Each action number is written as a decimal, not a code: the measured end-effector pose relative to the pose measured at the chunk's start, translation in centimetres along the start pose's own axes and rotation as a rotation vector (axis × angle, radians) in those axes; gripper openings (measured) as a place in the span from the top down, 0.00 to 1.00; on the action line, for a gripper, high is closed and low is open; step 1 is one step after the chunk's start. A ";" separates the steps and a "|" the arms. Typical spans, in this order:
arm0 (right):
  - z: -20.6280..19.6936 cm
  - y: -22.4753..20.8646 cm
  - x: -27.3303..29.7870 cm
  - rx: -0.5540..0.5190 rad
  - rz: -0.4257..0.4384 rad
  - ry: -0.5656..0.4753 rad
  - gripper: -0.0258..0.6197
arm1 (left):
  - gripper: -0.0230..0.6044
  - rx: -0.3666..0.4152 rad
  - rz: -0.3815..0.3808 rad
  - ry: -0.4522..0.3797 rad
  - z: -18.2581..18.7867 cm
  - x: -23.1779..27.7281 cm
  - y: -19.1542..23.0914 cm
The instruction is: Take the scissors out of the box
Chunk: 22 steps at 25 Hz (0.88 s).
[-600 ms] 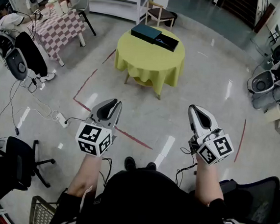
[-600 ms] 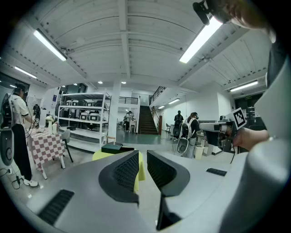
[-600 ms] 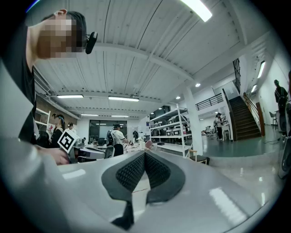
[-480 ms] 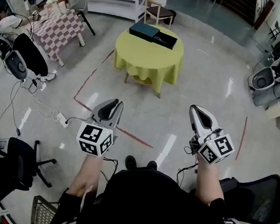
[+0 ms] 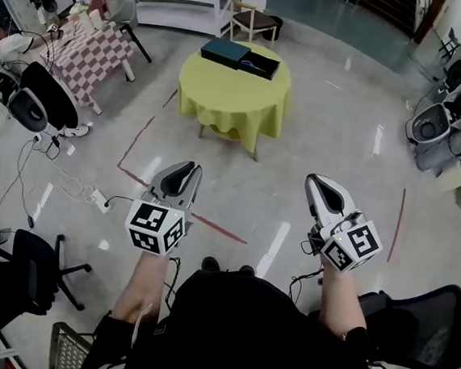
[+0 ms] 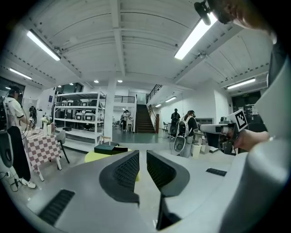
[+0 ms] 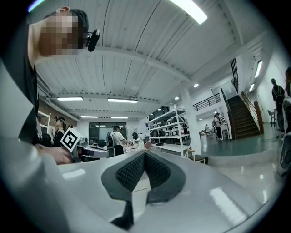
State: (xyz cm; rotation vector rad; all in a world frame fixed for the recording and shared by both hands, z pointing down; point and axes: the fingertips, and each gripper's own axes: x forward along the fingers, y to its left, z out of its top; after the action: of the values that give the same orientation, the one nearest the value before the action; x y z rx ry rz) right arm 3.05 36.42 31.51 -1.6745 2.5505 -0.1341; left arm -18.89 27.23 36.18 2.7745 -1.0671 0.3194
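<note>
Head view: the box sits on the table, well ahead of the person and well apart from both grippers. One half lies open. The scissors presumably lie inside, but they are too small to make out.

Left gripper: jaws a narrow gap apart, nothing between them. Right gripper: jaws closed together, empty.

Assessment: the step in hand is the approach, and no reach is possible from here.

Recommendations:
- Close in until the box lies directly below the head view.
- Spread the picking jaws wide before descending.
- Confirm how the scissors lie, then grip across the closed blades or the handles.
- Steady the box with the other gripper.
- Lift straight up, clear of the wall.
</note>
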 end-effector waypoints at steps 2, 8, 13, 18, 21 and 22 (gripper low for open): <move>-0.1 -0.6 -0.7 0.061 0.028 -0.022 0.94 | 0.88 0.007 0.008 -0.004 0.2 0.6 -0.8; -2.0 -2.8 -1.5 0.190 0.047 -0.045 0.94 | 0.88 -0.004 0.022 0.006 -0.2 2.1 -1.7; -2.9 -4.7 -0.3 0.244 0.040 -0.038 0.94 | 0.88 -0.015 0.018 0.020 -0.5 4.5 -1.0; -2.8 -8.1 3.2 0.247 0.018 -0.030 0.87 | 0.88 -0.026 -0.006 0.031 -0.4 9.5 1.9; -2.6 -10.9 5.8 0.252 -0.018 -0.033 0.87 | 0.88 -0.028 -0.036 0.032 0.5 13.1 3.9; -2.4 -11.9 6.7 0.255 -0.032 -0.034 0.87 | 0.88 -0.025 -0.047 0.035 0.8 14.4 4.5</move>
State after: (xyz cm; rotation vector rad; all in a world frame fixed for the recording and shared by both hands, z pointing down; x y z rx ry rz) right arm 10.88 25.62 35.20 -1.6054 2.3648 -0.4107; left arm -11.41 14.49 39.29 2.7563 -0.9891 0.3451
